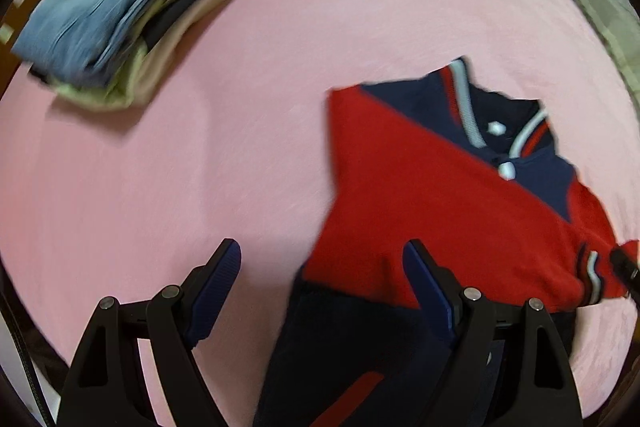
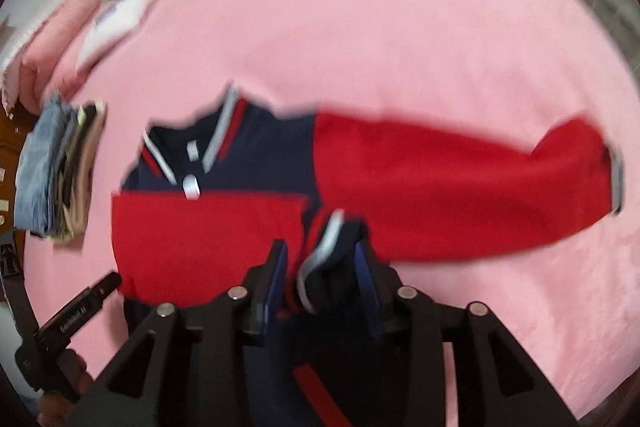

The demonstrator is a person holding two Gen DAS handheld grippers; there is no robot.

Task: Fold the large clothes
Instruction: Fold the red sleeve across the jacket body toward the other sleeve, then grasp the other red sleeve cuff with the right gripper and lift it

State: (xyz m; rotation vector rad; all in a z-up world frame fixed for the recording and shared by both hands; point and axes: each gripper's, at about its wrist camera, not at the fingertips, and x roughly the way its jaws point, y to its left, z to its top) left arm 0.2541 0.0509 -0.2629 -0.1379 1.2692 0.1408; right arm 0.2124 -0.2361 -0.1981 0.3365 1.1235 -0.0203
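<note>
A red and navy jacket [image 1: 432, 187] with a striped collar lies on the pink bed cover [image 1: 260, 107]. Its left sleeve is folded across the body. My left gripper [image 1: 324, 267] is open and empty, hovering over the jacket's lower left edge. In the right wrist view the jacket [image 2: 224, 227] lies with its right sleeve [image 2: 460, 183] stretched out to the right. My right gripper [image 2: 322, 263] is shut on a striped cuff [image 2: 320, 259], held just above the jacket body. The right gripper's tip shows at the left wrist view's right edge [image 1: 624, 267].
A stack of folded clothes [image 1: 120, 11], with blue denim on top, sits at the bed's far left; it also shows in the right wrist view [image 2: 56, 167]. A pink pillow [image 2: 60, 27] lies behind it. The left gripper [image 2: 76, 315] shows at lower left. Wooden furniture stands beyond the bed.
</note>
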